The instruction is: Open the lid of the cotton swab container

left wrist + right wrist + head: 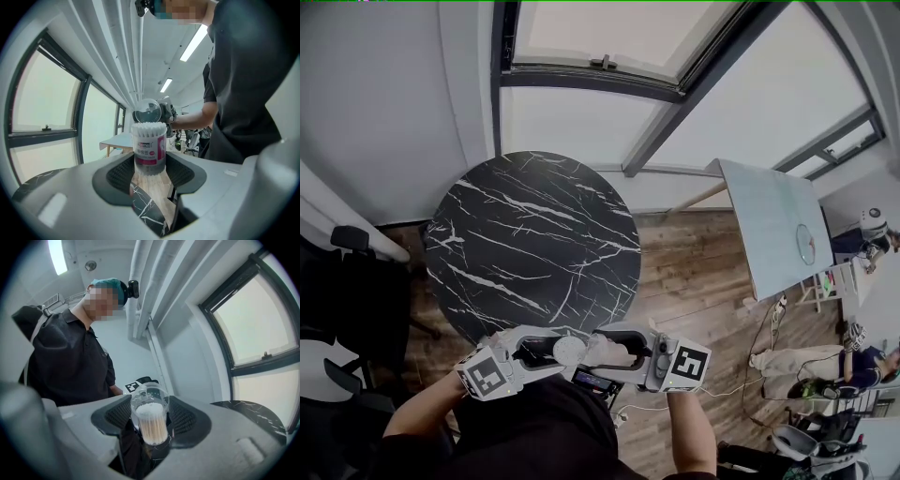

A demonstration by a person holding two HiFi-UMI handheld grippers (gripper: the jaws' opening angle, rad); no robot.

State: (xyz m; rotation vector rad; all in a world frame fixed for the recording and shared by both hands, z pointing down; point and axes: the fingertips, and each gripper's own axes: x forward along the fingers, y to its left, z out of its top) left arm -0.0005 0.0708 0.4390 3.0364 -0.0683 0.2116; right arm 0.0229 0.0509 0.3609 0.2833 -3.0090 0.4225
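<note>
Low in the head view, my two grippers face each other in front of the person's body, with the cotton swab container (569,350) between them. My left gripper (150,165) is shut on the container's body (150,154), a clear tube with a pink and white label. The white swab tips (149,127) show bare at its top. The clear round lid (147,110) lies just beyond them. My right gripper (150,417) is shut on that lid (150,398), and through it I see the swabs (152,423) end-on. Whether the lid still touches the tube is unclear.
A round black marble table (534,244) stands just ahead of the grippers on a wood floor. A pale rectangular table (773,225) stands to the right and a dark chair (347,246) to the left. Windows line the far wall. The person's dark shirt (70,366) is close behind.
</note>
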